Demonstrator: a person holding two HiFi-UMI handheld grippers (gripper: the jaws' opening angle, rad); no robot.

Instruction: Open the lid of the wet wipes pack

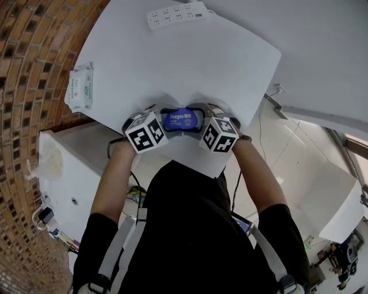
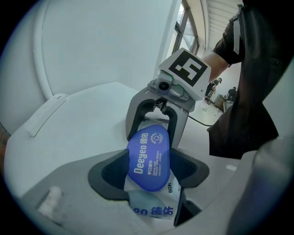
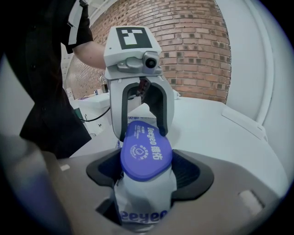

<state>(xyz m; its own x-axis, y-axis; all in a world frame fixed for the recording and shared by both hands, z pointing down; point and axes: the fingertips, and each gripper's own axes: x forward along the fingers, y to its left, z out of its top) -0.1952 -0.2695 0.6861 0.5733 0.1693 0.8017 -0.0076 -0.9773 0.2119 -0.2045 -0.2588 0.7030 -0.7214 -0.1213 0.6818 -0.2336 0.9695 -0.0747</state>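
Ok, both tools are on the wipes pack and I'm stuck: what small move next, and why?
Probably release the right tool and bring one tip under the rim of the blue lid. It and the left tool each clamp an end of the wet wipes pack, and the lid lies closed, so neither is free to lift it.

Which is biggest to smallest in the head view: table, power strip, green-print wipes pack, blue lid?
1. Table, by far.
2. Green-print wipes pack and power strip: they look about alike, so I'm not ranking them.
3. Blue lid: smallest showing, though both its ends are covered.
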